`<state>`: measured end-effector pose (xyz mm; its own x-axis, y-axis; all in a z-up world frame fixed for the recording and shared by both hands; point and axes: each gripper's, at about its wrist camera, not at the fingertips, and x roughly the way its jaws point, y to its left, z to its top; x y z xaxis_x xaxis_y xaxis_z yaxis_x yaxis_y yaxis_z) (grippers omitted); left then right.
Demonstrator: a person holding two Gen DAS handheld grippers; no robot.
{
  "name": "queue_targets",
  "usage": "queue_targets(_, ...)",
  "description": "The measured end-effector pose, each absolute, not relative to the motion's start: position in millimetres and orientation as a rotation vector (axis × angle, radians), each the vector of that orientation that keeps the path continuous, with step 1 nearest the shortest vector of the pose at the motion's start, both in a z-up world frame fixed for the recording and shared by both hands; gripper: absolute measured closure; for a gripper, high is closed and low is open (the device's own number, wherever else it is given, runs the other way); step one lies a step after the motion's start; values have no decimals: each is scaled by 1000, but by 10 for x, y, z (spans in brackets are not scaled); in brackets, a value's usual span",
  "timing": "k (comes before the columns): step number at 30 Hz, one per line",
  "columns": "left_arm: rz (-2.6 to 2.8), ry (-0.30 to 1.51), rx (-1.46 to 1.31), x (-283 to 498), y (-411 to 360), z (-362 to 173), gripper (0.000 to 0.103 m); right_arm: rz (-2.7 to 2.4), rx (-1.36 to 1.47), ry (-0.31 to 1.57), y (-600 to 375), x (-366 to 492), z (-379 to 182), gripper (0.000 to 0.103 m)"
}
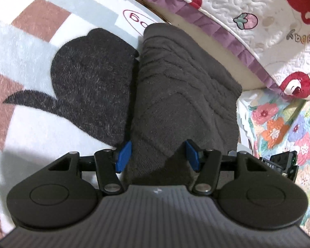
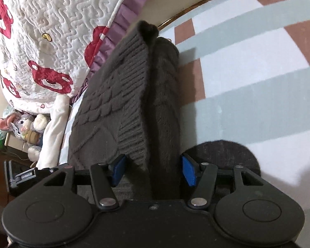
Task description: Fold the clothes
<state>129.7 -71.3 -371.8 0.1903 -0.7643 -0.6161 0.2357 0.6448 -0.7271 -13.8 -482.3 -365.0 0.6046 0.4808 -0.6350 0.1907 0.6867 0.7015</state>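
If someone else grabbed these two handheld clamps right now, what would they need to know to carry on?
Left gripper: open, its blue pads either side of the near end of the dark brown knit sweater, not pinching it.
Right gripper: open too, straddling a raised fold of the same sweater.
The sweater lies bunched lengthwise on the checked blanket, near the bed's edge. A black fuzzy garment lies flat right beside it, on the left.
Done: the sweater looks partly folded, with one ribbed layer doubled over.
Left: probably grip, finish folding and flatten it; the black piece may need folding too.
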Motion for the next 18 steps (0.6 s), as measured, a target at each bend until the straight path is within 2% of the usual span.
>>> queue_targets(2, -761, 1192, -611, 1308, -667, -3786, 44, 205, 831, 937, -4800, -113, -3674, 40)
queue_targets(3, -764, 1198, -646, 1313, -644, -3821, 37, 208, 832, 938, -4782, -102, -3684, 39)
queue_targets(6, -764, 1213, -716, 1332, -576, -3920, 37, 213, 850, 929, -4793, -93, -3712, 38)
queue_targets(9, -792, 1199, -622, 1307, -640, -3882, 37, 206, 920, 899, -4805, -82, -3777, 38)
queue_targets(14, -848, 1179, -482, 1279, -807, -3876, 26, 174, 933, 819, -4726, -2, -3818, 37)
queue_targets(16, -843, 1172, -457, 1278, -830, -3852, 31, 147, 864, 814, -4656, 38, -3735, 57)
queue_targets(17, -825, 1158, -436, 1257, -843, -3833, 45, 142, 800, 811, -4599, 53, -3660, 60)
queue_targets(18, -809, 1142, -413, 1235, -857, -3813, 52, 149, 703, 795, -4499, 48, -3530, 65)
